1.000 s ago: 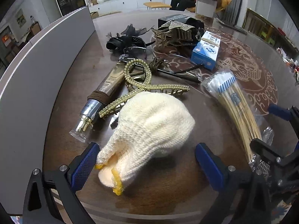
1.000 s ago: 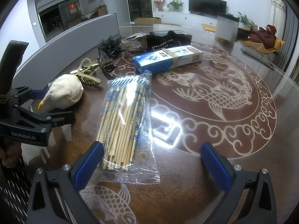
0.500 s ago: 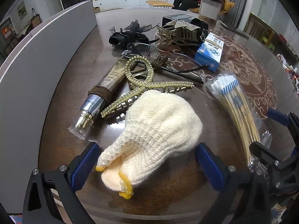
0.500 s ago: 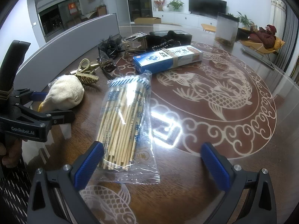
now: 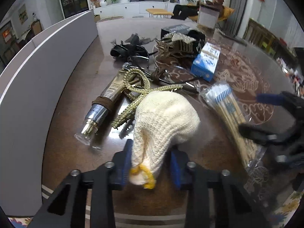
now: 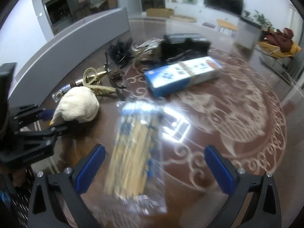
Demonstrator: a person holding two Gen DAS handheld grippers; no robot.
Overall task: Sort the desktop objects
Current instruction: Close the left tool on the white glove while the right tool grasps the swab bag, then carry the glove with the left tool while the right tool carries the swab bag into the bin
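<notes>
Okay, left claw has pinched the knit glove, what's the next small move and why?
Probably lift the glove straight up a little. The left claw is shut on its cuff, but its body lies against the gold hair clip, so dragging sideways could pull the clip along.

My left gripper is a matte black plastic frame with ribbed blue rubber pads lining its two fingers and round silver screws along the arms. My right gripper is built alike: black angular arms with triangular cut-outs, textured blue pads, and silver screw heads.
</notes>
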